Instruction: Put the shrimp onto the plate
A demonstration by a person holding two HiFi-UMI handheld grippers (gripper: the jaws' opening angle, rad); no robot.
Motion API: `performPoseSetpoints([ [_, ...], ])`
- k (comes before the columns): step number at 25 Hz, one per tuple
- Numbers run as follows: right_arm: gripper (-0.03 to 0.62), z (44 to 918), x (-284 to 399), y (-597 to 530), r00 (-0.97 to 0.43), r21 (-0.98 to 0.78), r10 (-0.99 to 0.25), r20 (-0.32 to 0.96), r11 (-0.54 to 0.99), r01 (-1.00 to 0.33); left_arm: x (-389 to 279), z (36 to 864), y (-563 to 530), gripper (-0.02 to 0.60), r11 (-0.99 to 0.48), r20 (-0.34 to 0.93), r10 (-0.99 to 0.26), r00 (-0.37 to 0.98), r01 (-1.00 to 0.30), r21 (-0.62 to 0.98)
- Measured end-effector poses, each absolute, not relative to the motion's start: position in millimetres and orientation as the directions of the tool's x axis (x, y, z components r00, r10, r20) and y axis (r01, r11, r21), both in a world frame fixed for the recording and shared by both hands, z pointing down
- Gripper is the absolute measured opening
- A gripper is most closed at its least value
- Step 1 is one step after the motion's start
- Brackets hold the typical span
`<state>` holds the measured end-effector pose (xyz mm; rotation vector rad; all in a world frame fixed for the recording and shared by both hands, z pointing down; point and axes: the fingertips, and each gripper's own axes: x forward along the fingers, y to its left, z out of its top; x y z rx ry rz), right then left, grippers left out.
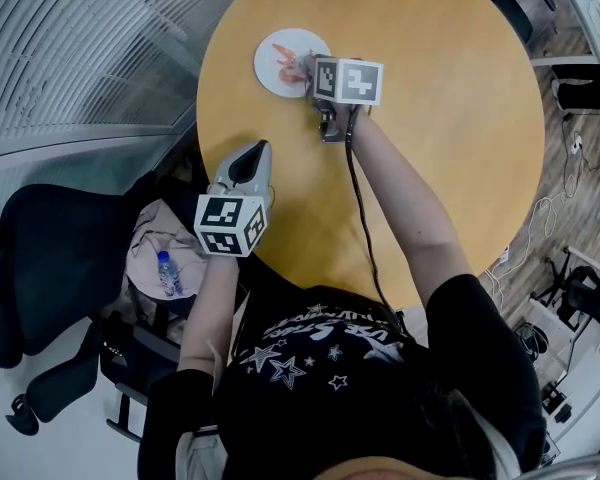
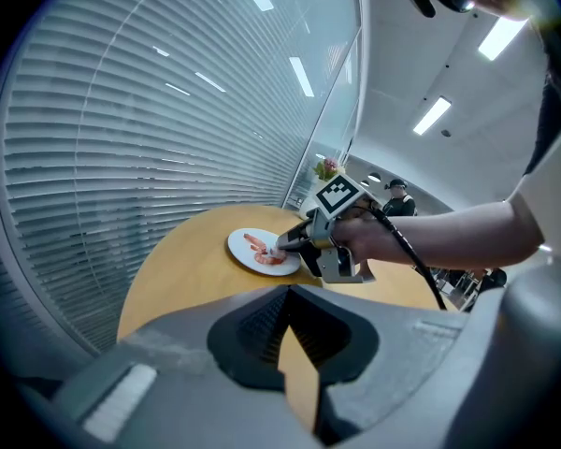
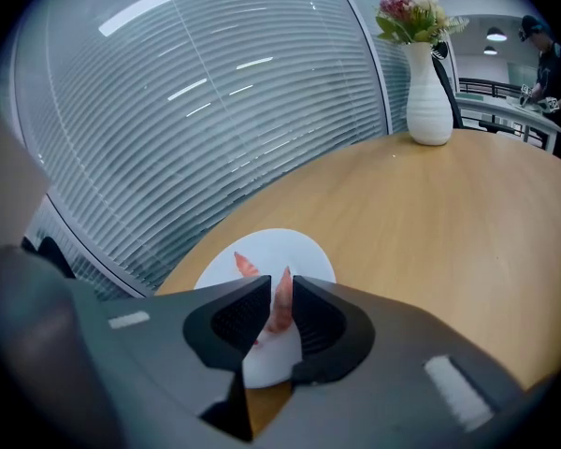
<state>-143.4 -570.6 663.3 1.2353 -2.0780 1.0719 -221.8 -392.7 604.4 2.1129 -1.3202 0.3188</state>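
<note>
A small white plate (image 1: 276, 78) lies near the far left edge of the round wooden table (image 1: 440, 128). One pink shrimp (image 3: 246, 265) rests on it. My right gripper (image 1: 306, 70) hangs over the plate's right side, shut on a second shrimp (image 3: 282, 302) that stands between its pads, tail up. The left gripper view shows this gripper (image 2: 285, 248) low over the plate (image 2: 248, 260). My left gripper (image 1: 262, 150) hovers at the table's near left edge, well short of the plate, jaws together with nothing in them.
A white vase with flowers (image 3: 428, 92) stands at the table's far side. Slatted blinds (image 3: 215, 110) run behind the plate. Off the table's left edge are a black chair (image 1: 50, 258) and a seat holding a water bottle (image 1: 168, 273).
</note>
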Motion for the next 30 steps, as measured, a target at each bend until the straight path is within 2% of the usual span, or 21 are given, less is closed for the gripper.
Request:
performPoseSetpoints([
  [3, 0.097, 661, -144, -570, -0.478, -0.387, -0.495, 0.725, 0.282, -0.878, -222, 603, -392, 0.002, -0.308, 0.502, -0.726, 0.47, -0.875, 0.373],
  [18, 0.095, 634, -133, -558, -0.512, -0.439, -0.504, 0.696, 0.265, -0.858, -220, 584, -391, 0.002, -0.305, 0.49, -0.747, 0.449, -0.887, 0.348],
  [30, 0.078, 564, -107, -523, -0.577, -0.477, -0.563, 0.592, 0.332, -0.814, -207, 540, -367, 0.002, -0.308, 0.452, -0.785, 0.424, -0.9, 0.309],
])
